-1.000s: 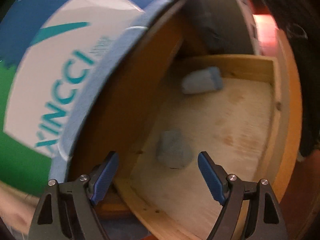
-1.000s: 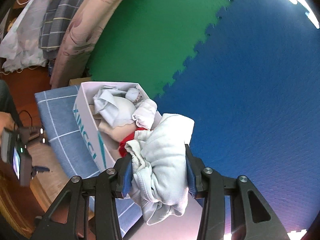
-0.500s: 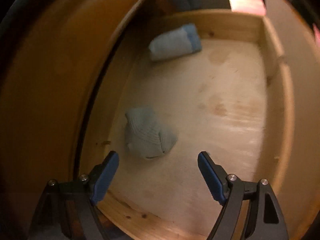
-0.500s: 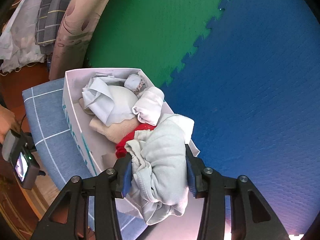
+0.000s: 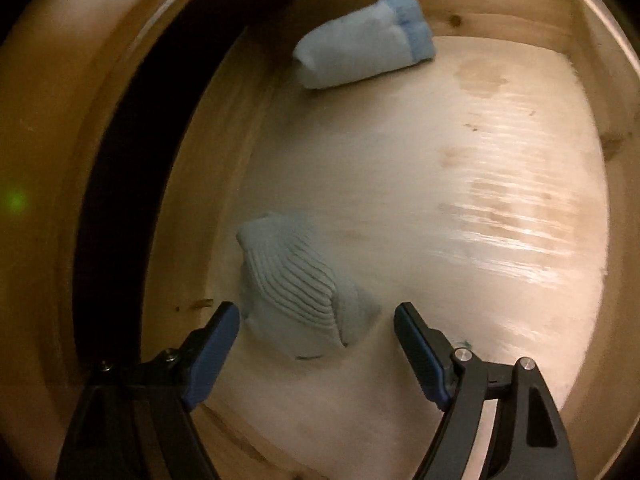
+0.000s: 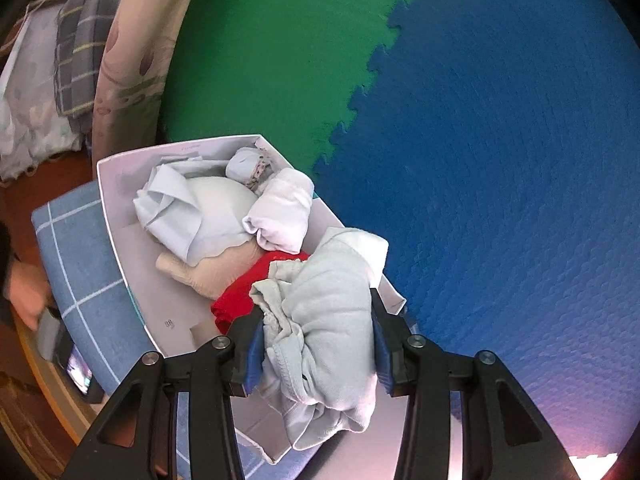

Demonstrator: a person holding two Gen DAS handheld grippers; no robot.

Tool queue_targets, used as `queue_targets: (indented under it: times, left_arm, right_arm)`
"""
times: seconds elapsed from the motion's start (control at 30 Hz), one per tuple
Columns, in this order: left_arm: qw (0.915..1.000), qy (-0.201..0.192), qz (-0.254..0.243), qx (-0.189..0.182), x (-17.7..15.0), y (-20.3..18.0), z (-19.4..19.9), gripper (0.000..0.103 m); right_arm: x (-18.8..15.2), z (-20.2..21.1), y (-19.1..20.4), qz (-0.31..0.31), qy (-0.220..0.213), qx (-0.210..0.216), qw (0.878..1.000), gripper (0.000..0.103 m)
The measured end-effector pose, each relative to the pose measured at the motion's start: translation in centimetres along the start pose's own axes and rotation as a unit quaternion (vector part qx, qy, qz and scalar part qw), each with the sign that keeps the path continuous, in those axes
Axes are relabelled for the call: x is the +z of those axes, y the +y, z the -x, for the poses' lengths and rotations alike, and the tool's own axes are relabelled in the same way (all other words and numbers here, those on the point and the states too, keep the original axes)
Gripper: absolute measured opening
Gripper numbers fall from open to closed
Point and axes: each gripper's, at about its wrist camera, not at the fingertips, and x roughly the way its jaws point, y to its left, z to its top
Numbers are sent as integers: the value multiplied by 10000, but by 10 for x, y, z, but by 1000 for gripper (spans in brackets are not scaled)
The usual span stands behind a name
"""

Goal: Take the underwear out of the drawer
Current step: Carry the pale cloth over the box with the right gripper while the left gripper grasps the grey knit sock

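Observation:
My left gripper (image 5: 316, 334) is open inside a wooden drawer (image 5: 460, 200). A ribbed pale grey folded piece of underwear (image 5: 300, 284) lies on the drawer floor just ahead of and between its fingers. A second light blue rolled piece (image 5: 364, 42) lies at the far end. My right gripper (image 6: 318, 344) is shut on a bundle of pale grey-white underwear (image 6: 332, 320) and holds it over the near end of a white box (image 6: 124, 216) that holds several folded pieces: white, beige and red.
The white box rests on a blue checked cushion (image 6: 76, 248). Green and blue foam floor mats (image 6: 480, 140) lie beyond it. A person's hand with a phone (image 6: 52, 320) is at the left. Drawer walls surround my left gripper.
My left gripper moved from outside, past the box, down into the drawer and closer to the ribbed piece. My right gripper carried its bundle closer over the white box.

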Motion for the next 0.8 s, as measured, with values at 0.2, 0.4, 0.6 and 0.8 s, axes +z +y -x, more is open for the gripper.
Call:
queue_targets:
  times: [0.2,0.4,0.6,0.8]
  left_arm:
    - [9977,-259,574,-242,9,16,-4,84]
    - [9937,-210,974,-520,13,26,-11,86]
    - [9937,-200,973,-512,11,25,-12,86]
    - [9931,-250,953,-639,7,29,0,41]
  right_arm:
    - [5,-6,-15,-430,33,149,9990,41]
    - [15,-6,-17,-564,39,259,9981,41]
    - [24,-7,-14,-628,114,225,9977,41]
    - [29,-3,-9,-569,176,216,9980,42]
